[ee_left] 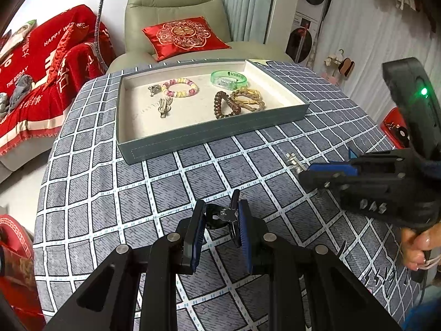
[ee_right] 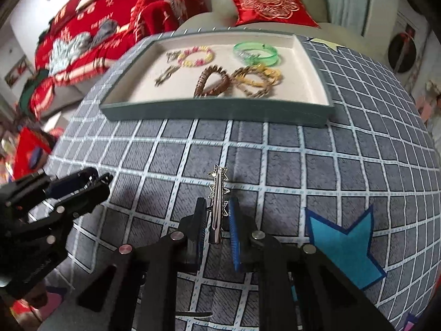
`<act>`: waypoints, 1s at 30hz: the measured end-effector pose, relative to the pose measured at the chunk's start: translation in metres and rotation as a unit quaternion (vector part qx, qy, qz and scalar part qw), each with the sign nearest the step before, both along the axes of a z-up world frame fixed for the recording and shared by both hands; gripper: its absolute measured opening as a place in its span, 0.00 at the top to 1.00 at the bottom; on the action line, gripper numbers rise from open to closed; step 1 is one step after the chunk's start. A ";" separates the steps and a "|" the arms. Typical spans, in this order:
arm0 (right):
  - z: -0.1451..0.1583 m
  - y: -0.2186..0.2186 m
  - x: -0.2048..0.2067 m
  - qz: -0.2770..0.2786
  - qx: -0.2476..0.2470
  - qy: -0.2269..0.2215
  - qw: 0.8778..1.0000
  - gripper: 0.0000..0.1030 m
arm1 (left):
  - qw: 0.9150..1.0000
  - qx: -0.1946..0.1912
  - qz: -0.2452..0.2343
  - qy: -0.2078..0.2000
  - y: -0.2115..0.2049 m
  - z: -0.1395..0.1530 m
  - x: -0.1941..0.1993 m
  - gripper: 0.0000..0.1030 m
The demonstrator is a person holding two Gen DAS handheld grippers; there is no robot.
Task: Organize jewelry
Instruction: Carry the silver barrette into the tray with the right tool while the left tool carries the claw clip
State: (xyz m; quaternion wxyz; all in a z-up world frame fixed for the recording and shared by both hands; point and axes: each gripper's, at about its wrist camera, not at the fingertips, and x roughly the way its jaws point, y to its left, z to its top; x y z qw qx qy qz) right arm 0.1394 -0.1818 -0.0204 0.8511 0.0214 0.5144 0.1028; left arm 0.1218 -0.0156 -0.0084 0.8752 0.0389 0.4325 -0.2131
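Silver metal star hair clip (ee_right: 217, 204) sits between the right tongs (ee_right: 217, 215) near the counter (ee_right: 303, 149) front edge, tray (ee_right: 220, 110) further back. Pads look closed on its shaft, tho can't be 100% sure. Prob light, stiff, slippery, so grip mid-shaft imo. Long axis runs near-to-far, star tip pointing at the tray. Left tongs (ee_left: 222, 218) clamped on a small black clip (ee_left: 220, 216).

Even, soft indoor light, fairly bright, with faint shadows. Both fisheye views bow straight lines and darken at the corners. The right wrist view is motion-blurred, especially across its upper half; the left wrist view is sharper.
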 end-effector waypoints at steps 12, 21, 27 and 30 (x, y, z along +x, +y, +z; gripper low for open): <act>0.032 -0.015 0.006 -0.022 0.049 -0.027 0.998 0.83 | 1.000 -0.003 0.009 -0.005 0.003 0.010 0.009 0.61; 0.048 -0.028 0.018 -0.036 0.065 -0.042 0.996 0.83 | 1.000 -0.006 0.014 -0.012 0.005 0.020 0.018 0.61; 0.060 -0.040 0.037 -0.050 0.067 -0.053 0.995 0.83 | 0.999 -0.005 0.027 -0.034 0.014 0.040 0.039 0.61; 0.062 -0.044 0.050 -0.052 0.065 -0.053 0.995 0.83 | 0.999 -0.014 0.039 -0.036 0.021 0.048 0.057 0.61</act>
